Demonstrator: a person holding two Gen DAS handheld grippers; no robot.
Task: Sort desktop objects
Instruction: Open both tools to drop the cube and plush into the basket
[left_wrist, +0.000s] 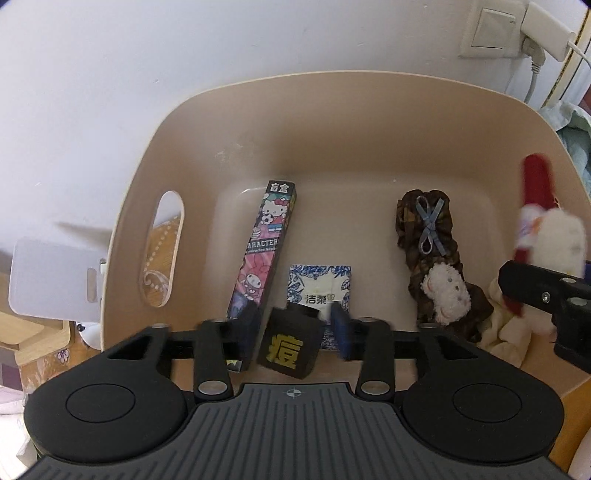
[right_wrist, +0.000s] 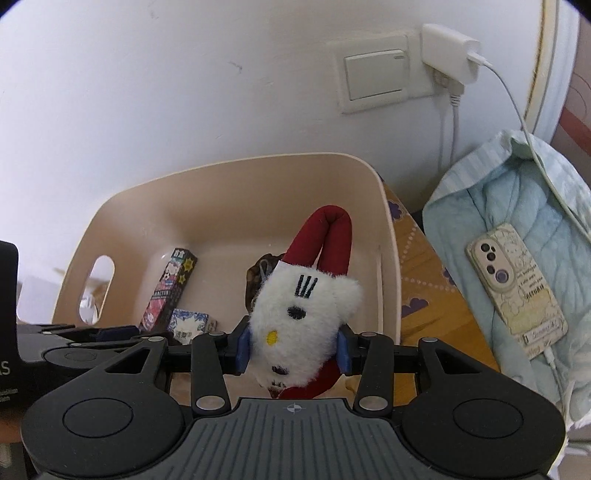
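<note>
Small black box (left_wrist: 290, 345) with a yellow character on its face: tilted, between the fingers of the left claw (left_wrist: 293, 318), low inside the beige plastic basket (left_wrist: 332, 122) near its 6 o'clock wall. Left claw open: narrow gap visible between the box and the right-hand pad, no pressure on the box.

White plush toy (right_wrist: 303, 314) with red loop-shaped ears, black stitched whiskers and a yellow nose: clamped in the right claw (right_wrist: 293, 347), both blue pads in contact with its fur. Held above the 3 o'clock side of the basket, ears toward 12 o'clock.

Already on the basket floor:
- long character-print blind box (left_wrist: 266, 251), leaning on a diagonal at 10 o'clock from the black box;
- blue-and-white tissue pack (left_wrist: 321, 284), flat, just beyond the black box at 12 o'clock, beside the blind box's lower end;
- dark fabric piece (left_wrist: 424, 229) with a pale blue bow, at 2 o'clock, a small white plush head (left_wrist: 447, 291) on its lower part.

Oval handle slot in the basket's 9 o'clock wall.

Outside the basket, right wrist view: patterned wooden tabletop (right_wrist: 424, 266) at 3 o'clock; further toward 3 o'clock, a light-blue quilted cloth (right_wrist: 535, 192) with a phone (right_wrist: 517, 284) face down on it, cable attached. On the white wall at 12 o'clock: switch plate (right_wrist: 376, 74) and plugged-in white charger (right_wrist: 448, 55).
</note>
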